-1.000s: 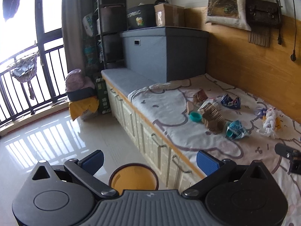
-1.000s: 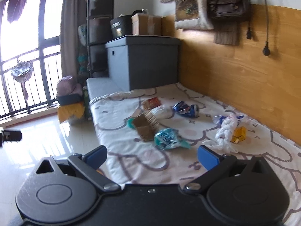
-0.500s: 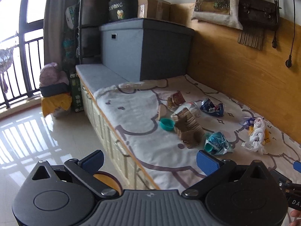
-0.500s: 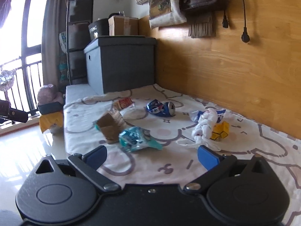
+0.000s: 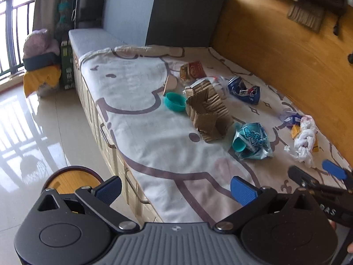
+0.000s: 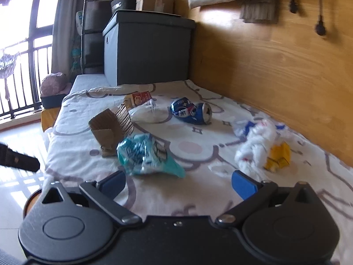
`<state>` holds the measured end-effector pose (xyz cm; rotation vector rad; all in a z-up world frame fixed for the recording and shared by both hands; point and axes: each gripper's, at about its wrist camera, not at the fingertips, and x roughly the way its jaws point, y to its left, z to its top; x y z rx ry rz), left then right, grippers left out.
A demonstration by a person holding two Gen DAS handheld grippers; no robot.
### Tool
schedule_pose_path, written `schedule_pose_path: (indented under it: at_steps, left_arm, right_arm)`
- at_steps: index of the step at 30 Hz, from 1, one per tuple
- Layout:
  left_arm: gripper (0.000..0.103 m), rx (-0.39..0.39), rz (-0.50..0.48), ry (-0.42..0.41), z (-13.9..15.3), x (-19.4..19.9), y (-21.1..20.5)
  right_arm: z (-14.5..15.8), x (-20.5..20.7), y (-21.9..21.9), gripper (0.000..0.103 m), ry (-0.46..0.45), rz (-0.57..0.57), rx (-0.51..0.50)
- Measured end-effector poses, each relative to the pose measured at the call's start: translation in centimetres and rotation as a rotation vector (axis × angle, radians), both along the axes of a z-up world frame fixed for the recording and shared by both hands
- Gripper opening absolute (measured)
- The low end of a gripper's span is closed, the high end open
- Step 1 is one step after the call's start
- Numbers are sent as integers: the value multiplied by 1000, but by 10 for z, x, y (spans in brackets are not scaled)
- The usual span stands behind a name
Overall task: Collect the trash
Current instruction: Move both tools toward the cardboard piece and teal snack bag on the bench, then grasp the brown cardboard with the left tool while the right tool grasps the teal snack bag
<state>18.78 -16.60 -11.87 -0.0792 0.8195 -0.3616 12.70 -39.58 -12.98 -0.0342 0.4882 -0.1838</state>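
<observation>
Litter lies scattered on the patterned sheet (image 5: 141, 119) in the left wrist view: a teal cap (image 5: 175, 101), torn brown cardboard (image 5: 208, 116) just beside it, a crumpled teal wrapper (image 5: 252, 141) near the cardboard's lower corner, a crushed blue can (image 5: 243, 90) towards the wooden wall panel (image 5: 286, 50), and a twisted white bag (image 5: 305, 140) touching a small yellow carton (image 5: 295, 131). A red snack packet (image 5: 194, 69) sits further back. The left gripper (image 5: 175, 188) hangs over the bed's edge with its blue pads spread apart and nothing between them. On the floor below stands a round bin (image 5: 66, 178) with a yellow inside. A grey storage box (image 5: 163, 13) closes off the far end of the bed. The right gripper (image 5: 331, 174) enters at the lower right, with white letters on its body, too cut off to read.

From the right wrist, the right gripper (image 6: 178, 184) also has its fingers released and holds nothing. The teal wrapper (image 6: 145, 154) lies just ahead of it, with the cardboard (image 6: 110, 128) touching its far side. The blue can (image 6: 192, 111) is well beyond, and the white bag (image 6: 256, 145) is blurred to the right, with the yellow carton (image 6: 279, 154) against it. Nothing blocks the way to the wrapper. A dark tub (image 6: 122, 3) on the storage box (image 6: 147, 46) bears white lettering, only partly legible.
</observation>
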Motion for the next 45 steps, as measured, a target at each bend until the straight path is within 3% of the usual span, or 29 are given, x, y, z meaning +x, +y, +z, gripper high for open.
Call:
schedule_pose_path:
  at_steps: [6,8,13,18,21,26,27,30,35,39,45]
  left_arm:
    - [103,-68,-73,-17,-7,28,-14]
    - [103,-84,-96,-14,-8,39,-20]
    - [103,-94,-71,-46,-10,65,-38]
    - [103,-73,-54,-66,-20,90,-55]
    - [103,-102,-44,-59,-28,103,-59]
    - [102,-180,14,-44,-39,118,-60]
    - [100,-191,25,-44,-41,119,-60]
    - [83,-173,26,-56,-45,121,-66]
    - [75,-92,-1,-120,-50,120,-78]
    - [52,-99,-20,-129,-51,120,-78]
    - [42,-87,-51,-145,-46,107,-73]
  right_arm:
    - [-12,45,6,102,35,102,-55]
    - [-18,56,10,95,61,119,-105]
    - [-31,75,16,87,112,159,-173]
    - [-35,86,17,76,121,179,-162]
    - [-38,88,18,62,124,186,-147]
    - [-42,85,18,57,107,180,-117]
    - [-42,84,17,56,103,178,-102]
    - [-40,79,15,51,89,162,-74]
    - [-33,70,13,39,69,119,-26]
    - [-27,61,11,37,55,98,9]
    - [-20,51,8,33,40,66,47]
